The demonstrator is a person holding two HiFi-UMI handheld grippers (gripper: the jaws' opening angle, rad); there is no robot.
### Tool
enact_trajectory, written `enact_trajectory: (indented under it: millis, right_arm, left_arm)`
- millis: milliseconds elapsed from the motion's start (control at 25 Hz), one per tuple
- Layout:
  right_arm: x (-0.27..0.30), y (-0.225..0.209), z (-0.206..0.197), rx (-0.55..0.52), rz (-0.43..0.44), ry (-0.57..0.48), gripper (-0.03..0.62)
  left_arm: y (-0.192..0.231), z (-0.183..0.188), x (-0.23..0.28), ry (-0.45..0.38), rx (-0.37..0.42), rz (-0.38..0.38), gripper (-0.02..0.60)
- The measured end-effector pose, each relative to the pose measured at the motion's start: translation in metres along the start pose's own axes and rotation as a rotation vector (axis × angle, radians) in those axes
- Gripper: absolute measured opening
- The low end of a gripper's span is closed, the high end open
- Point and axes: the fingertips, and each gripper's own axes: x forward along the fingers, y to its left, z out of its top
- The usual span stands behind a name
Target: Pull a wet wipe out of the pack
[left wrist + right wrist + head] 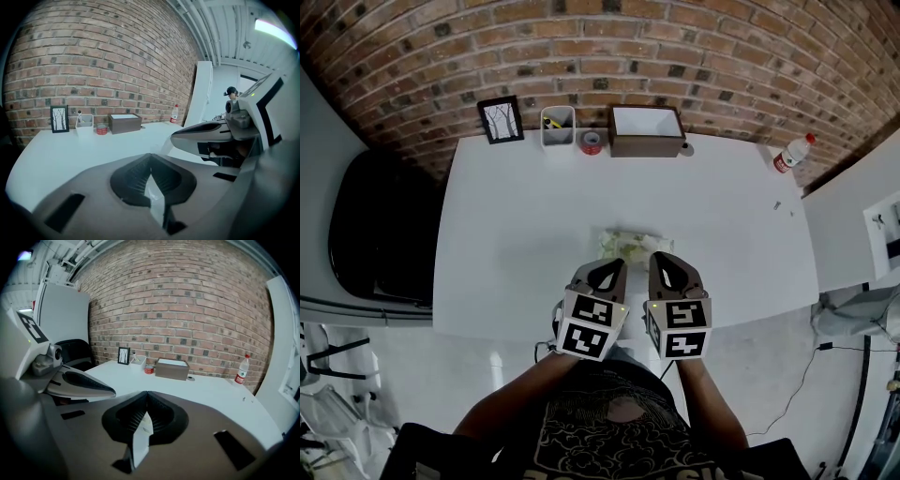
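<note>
The wet wipe pack, pale green and white, lies flat on the white table near its front edge. My two grippers hover side by side just in front of it, tips pointing at its near side. The left gripper has its jaws closed tip to tip, and only a pale sliver of surface shows through the gap behind the tips. The right gripper is shut the same way. Nothing is visibly held by either. The pack itself is hidden under the jaws in both gripper views.
Along the back edge by the brick wall stand a framed picture, a white pen holder, a red tape roll and a brown box. A water bottle sits at the far right corner. A black chair is left of the table.
</note>
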Motion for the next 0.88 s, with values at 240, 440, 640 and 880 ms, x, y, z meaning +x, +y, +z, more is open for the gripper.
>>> enact_trajectory:
  millis: [240,440,640,880]
  right_arm:
    - [-0.012,0.001,-0.001,0.013,-0.034,-0.011,0.017]
    - [-0.023,0.002,0.000,0.019,-0.061,-0.030,0.017]
    - [-0.036,0.006,0.003,0.017,-0.086,-0.051,0.017]
    - [-0.052,0.011,0.008,0.024,-0.109,-0.083,0.017]
  left_arm:
    - [-0.005,-0.003,-0.009,-0.002,0.009,-0.016,0.012]
    - [-0.010,-0.005,-0.015,-0.010,0.018,-0.031,0.012]
    - [-0.015,-0.006,-0.023,-0.017,0.027,-0.047,0.012]
    - [-0.022,-0.005,-0.031,-0.034,0.034,-0.068,0.012]
